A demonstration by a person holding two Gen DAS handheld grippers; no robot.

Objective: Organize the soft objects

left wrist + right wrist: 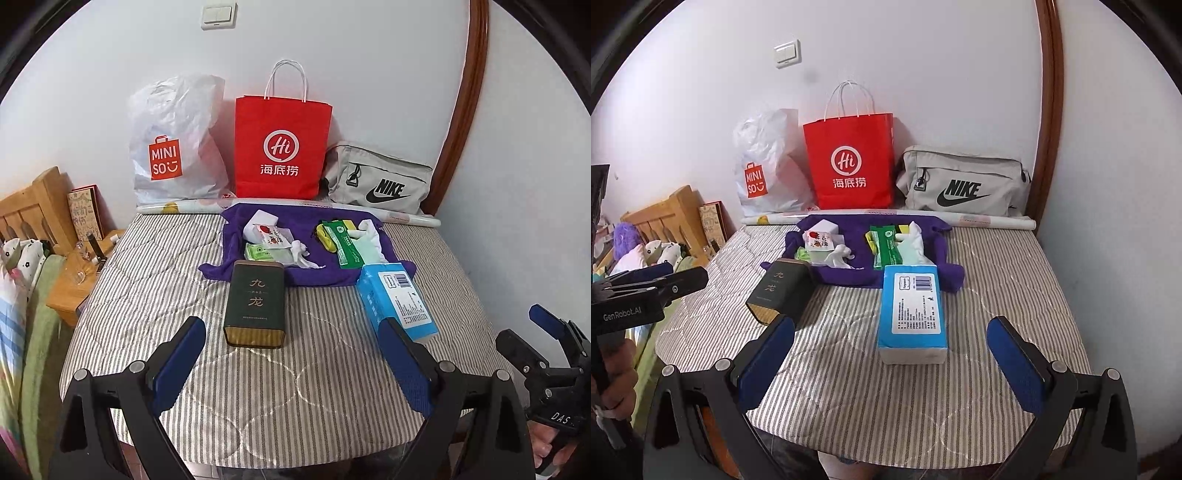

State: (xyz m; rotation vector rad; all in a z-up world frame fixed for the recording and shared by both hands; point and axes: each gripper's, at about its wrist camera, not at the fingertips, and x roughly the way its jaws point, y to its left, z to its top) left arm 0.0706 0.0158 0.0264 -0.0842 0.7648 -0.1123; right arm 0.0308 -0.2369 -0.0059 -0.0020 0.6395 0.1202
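Soft objects noted on striped mattress (pixel 147 295), ordered by size, all placed relative to purple towel (pixel 306 221).

Purple towel: spread flat toward far end of mattress, near wall. Behind towel, upright against wall: white Miniso bag (pixel 173 147), red paper bag (pixel 282 147), grey Nike pouch (pixel 380 177). Rolled paper (pixel 406 218) lying between these and towel's far edge.

Blue tissue pack (pixel 914 306): lying flat on mattress, far end touching towel's near right edge. Dark green tin (pixel 255 302): lying on its side at towel's near left edge, apart from tissue pack.

On towel, right half: green wipes packet (pixel 341 243), with pale crumpled cloth (pixel 367 236) against it and a yellow item (pixel 325 236) at its left side. On towel, left half: white printed pouch (pixel 267 234), small green packet (pixel 258 253), crumpled white tissue (pixel 301 254).

Left gripper (pixel 291 354): low over near end of mattress, well short of towel, pointed straight toward dark green tin. Blue pads spread wide, nothing between them, no contact with tin.

Right gripper (pixel 890 358): same low level attitude, just beside left gripper, aimed at blue tissue pack. Pads (pixel 766 363) parted wider than pack, released, near end of pack lying between and just ahead of tips; contact not evident.

Hand (pixel 613 373) wrapped round left gripper's handle, seen at left edge of right wrist view.
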